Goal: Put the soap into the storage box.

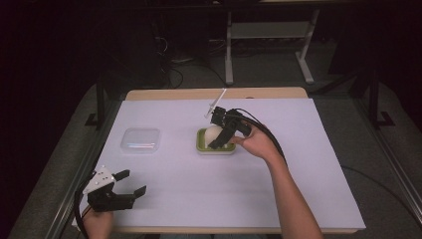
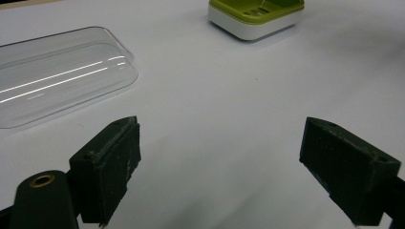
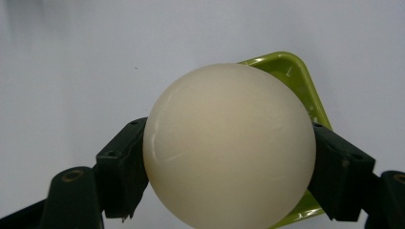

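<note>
Cream soap clamped in the right claw, over the green dish

Black jaws of the right gripper [image 3: 229, 167] press on both flanks of the rounded cream soap bar [image 3: 229, 152], gripping it at its widest part so it cannot slip, directly above the green soap dish [image 1: 216, 147] near the middle of the table; judging by that, the bar is either being set in or lifted out. The left gripper [image 1: 130, 182] waits wide and empty by the near left corner, jaws aimed toward the clear plastic lid [image 1: 141, 140], which lies left of the dish, probably next in line. White paper covers the table [image 1: 298, 199], wood showing along its far edge; beyond, a dim room with 2 grey frame legs
</note>
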`<state>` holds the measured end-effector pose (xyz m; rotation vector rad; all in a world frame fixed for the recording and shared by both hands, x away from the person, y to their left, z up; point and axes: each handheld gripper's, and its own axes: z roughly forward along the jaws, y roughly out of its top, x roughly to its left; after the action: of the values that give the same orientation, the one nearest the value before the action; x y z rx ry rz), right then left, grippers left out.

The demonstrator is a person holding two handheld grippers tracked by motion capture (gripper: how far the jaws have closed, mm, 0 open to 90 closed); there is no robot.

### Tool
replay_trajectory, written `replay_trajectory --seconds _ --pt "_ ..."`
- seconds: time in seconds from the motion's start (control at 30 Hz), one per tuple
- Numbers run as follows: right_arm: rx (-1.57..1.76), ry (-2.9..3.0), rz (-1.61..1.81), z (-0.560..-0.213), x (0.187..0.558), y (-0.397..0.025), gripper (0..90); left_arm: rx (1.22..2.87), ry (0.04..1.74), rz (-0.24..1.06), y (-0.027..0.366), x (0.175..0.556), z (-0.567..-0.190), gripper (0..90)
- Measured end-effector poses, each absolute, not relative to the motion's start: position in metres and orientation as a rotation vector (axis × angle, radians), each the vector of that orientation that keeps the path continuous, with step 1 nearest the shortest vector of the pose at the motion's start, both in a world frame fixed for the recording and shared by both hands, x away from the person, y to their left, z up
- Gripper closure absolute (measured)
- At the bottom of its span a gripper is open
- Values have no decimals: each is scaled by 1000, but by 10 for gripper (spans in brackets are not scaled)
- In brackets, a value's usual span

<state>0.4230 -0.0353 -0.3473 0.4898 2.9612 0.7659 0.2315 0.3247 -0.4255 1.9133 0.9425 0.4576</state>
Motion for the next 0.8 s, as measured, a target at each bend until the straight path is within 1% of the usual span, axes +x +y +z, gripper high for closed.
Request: replay_trajectory --seconds 0.8 --pt "552 2959 756 -360 438 -36 233 1913 946 451 325 232 -426 130"
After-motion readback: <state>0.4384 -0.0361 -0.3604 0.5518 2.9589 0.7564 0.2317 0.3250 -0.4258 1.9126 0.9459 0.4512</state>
